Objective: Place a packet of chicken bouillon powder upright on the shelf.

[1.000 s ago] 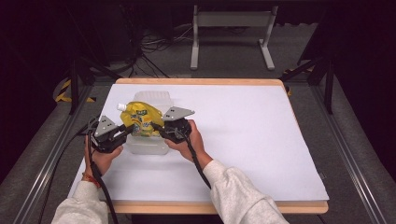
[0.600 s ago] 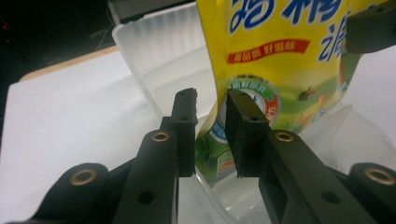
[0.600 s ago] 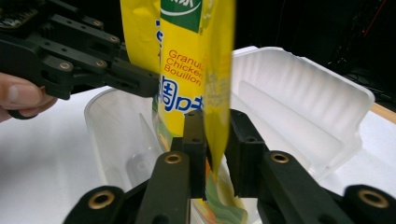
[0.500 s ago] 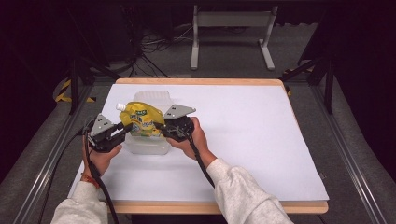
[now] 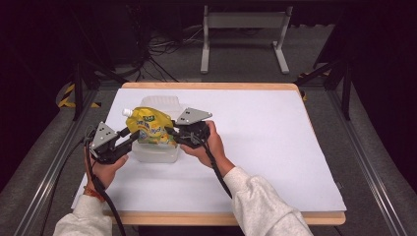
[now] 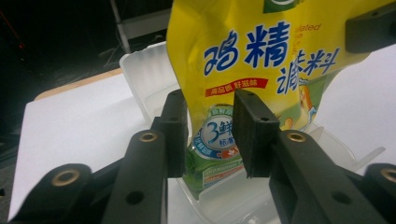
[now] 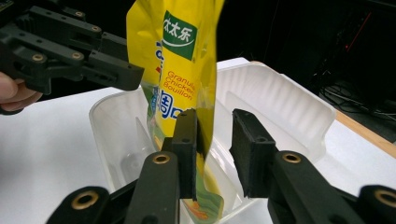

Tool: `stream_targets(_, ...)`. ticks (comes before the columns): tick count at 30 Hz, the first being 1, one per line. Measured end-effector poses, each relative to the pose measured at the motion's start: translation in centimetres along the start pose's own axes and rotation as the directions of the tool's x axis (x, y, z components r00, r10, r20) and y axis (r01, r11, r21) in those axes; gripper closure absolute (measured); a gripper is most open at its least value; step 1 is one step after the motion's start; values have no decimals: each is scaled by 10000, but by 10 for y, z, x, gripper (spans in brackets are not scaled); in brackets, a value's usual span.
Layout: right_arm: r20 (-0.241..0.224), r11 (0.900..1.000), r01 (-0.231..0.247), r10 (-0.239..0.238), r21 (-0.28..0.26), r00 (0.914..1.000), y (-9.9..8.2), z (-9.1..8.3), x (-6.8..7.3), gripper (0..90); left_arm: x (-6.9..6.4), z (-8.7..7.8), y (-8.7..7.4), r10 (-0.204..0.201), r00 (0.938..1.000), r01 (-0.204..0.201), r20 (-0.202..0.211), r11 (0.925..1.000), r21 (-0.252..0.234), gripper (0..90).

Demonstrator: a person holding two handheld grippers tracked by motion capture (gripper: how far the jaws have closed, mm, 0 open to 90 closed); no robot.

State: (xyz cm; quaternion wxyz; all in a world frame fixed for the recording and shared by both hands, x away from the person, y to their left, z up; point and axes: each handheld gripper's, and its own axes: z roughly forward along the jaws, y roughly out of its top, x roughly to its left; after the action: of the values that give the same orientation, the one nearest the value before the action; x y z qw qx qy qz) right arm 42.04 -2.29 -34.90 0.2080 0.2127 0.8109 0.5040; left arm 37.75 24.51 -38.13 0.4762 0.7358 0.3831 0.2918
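While both of your grippers flank the yellow bouillon pouch (image 5: 150, 129), their jaws have just been opening, and the pouch stands between each pair without being pinched. In the left gripper view, your left gripper (image 6: 210, 135) shows clear gaps on both sides of the pouch's lower edge. In the right gripper view, your right gripper (image 7: 215, 154) has one pad beside the pouch's thin side edge and the other pad well off it. The pouch stands upright inside the clear plastic container (image 5: 157, 153), at the left of the white table (image 5: 275, 147), its cap tilted up and left. With both grips let go, the placing step looks finished; the pouch seems to lean on the container wall, so draw back gently.
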Motion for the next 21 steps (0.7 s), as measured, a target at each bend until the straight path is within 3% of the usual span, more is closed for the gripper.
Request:
stream_targets(12,220,9996,258,-260,78,9994,2,-21,-6,637,-11,-11,-6,20,9995,-25,-303,9999,-155,520)
stream_targets(21,559,9977,473,-500,478,9972,-6,-36,-13,592,-22,-16,-7,137,9982,-146,-579,9998,-147,390)
